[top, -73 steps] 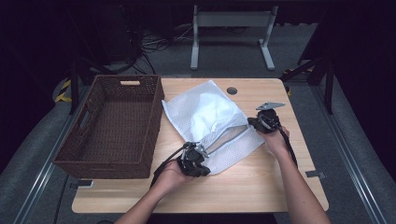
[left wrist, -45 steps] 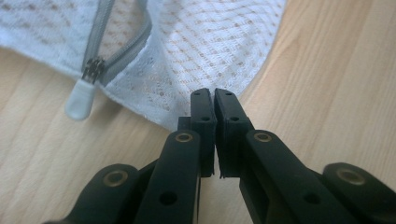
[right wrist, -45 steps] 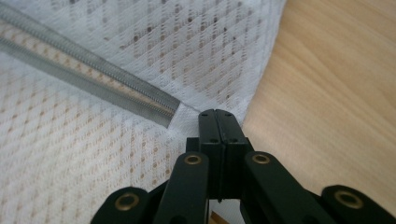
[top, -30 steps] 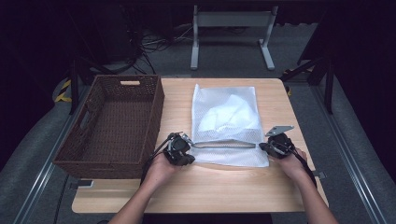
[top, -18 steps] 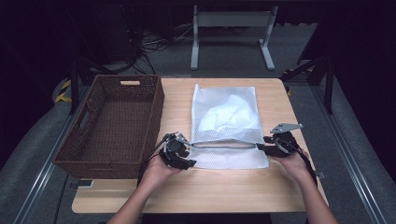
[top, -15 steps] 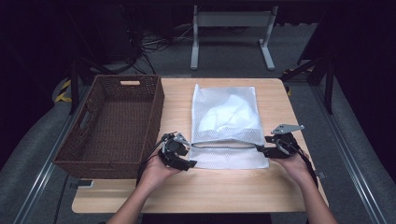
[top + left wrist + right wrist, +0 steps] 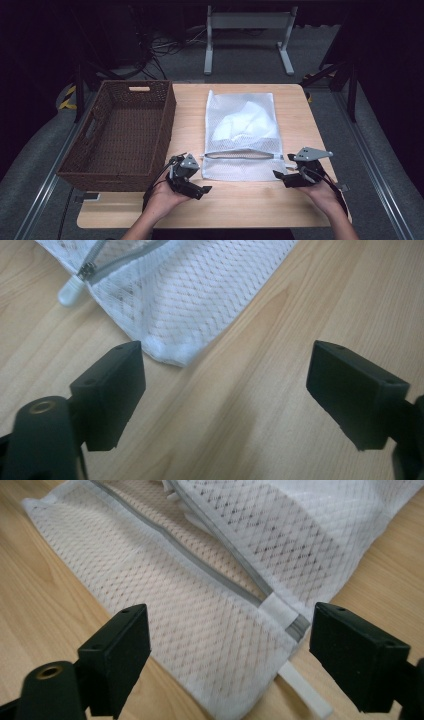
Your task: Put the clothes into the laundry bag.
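**Letting go of the mesh bag**

Spreading both jaws just now; left gripper (image 7: 196,186) and right gripper (image 7: 284,178) released, nothing between; mesh bag (image 7: 242,135) flat just ahead of both, corners freed since a second ago; laying-out apparently finished.

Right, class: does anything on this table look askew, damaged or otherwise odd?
Nothing stands out. The white mesh bag lies flat and square on the table, its zip partly open, beside the upright wicker basket.
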`<state>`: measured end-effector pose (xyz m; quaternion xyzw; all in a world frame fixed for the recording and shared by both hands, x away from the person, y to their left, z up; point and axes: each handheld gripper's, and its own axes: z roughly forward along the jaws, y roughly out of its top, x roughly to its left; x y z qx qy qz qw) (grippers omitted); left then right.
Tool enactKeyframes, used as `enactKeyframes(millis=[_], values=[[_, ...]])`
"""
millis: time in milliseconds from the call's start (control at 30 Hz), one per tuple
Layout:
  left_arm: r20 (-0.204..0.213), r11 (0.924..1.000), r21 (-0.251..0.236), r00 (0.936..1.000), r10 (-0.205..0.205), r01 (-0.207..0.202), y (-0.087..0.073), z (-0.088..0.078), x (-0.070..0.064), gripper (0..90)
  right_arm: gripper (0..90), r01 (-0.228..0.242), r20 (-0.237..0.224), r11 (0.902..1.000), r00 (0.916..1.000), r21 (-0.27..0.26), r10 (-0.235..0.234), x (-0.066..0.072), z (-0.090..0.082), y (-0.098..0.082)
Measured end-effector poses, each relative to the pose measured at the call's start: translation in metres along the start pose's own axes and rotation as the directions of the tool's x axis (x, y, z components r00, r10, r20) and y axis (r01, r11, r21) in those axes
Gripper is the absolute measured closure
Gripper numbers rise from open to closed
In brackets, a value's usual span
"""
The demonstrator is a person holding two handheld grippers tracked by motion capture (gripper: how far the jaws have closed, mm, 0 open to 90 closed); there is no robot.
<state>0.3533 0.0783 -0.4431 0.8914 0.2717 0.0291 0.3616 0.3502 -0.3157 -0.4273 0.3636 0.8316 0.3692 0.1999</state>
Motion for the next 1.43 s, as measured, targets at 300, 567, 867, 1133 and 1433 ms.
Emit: enactKeyframes(millis=[300,567,867,1133,1433], values=[[-0.032,0.9997,-0.017,0.9993,0.020,-0.021,-0.017,-0.002,-0.011,10.6,12.2,-0.002,0.006,0.9996,1.0000,0.026,0.002,0.015,-0.006,-0.018],[-0.033,0.9995,-0.001,0.9990,0.031,-0.031,-0.021,-0.002,-0.013,10.4,12.0,-0.021,0.023,0.9997,0.9995,0.010,0.021,0.021,-0.019,-0.029],[-0.031,0.9991,0.001,0.9986,0.042,-0.042,-0.019,0.002,-0.010,10.8,11.6,-0.005,-0.003,1.0000,1.0000,0.005,0.005,0.022,-0.015,-0.027],[-0.030,0.9988,0.007,0.9984,0.048,-0.048,-0.018,0.002,-0.008,11.2,11.1,-0.012,0.002,0.9999,0.9999,0.007,0.012,0.019,-0.016,-0.028],[-0.027,0.9985,0.010,0.9982,0.054,-0.054,-0.018,0.002,-0.007,11.5,10.7,-0.021,0.000,0.9998,0.9998,0.004,0.021,0.018,-0.016,-0.029]])
